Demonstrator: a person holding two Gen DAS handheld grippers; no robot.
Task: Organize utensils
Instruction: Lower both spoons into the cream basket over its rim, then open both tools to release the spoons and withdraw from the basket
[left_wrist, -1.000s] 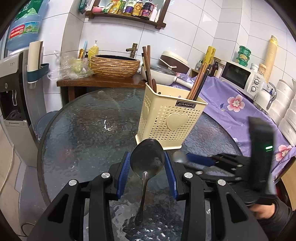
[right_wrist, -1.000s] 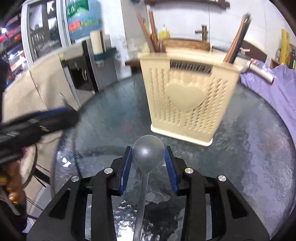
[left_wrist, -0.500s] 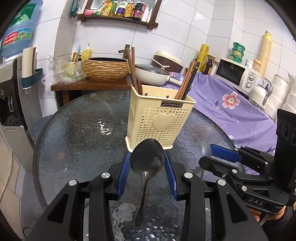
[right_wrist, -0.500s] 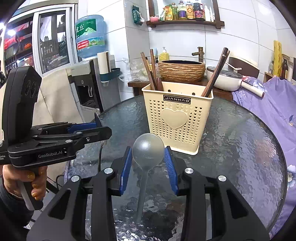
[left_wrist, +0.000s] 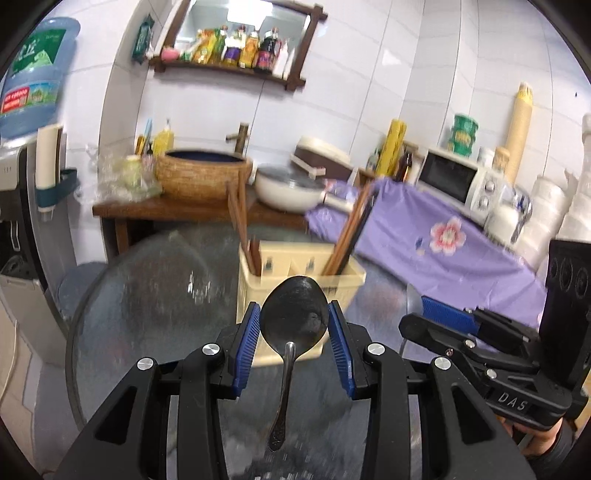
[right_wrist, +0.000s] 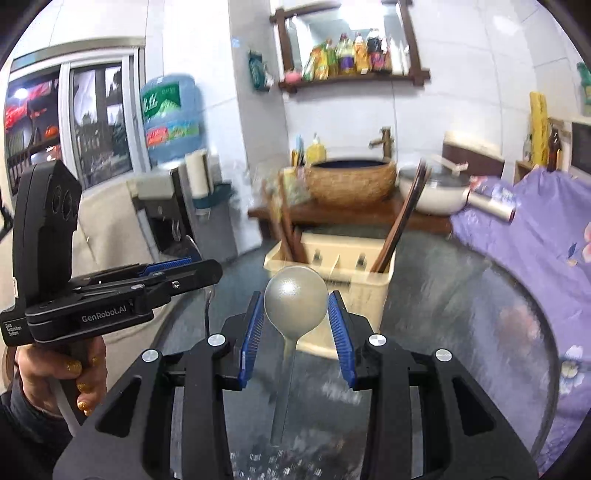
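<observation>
Your left gripper (left_wrist: 294, 328) clamps a dark spoon (left_wrist: 294, 317) by its bowl; your right gripper (right_wrist: 295, 321) clamps a matte spoon (right_wrist: 296, 306) likewise. The blurred cream caddy (right_wrist: 369, 291) at twelve o'clock is half hidden behind both bowls.

Round glass table (left_wrist: 147, 317) (textured) bears cream utensil basket (left_wrist: 343, 280).

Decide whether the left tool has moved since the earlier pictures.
Yes. The left tool has risen: the holder now shows its open top from above.
</observation>
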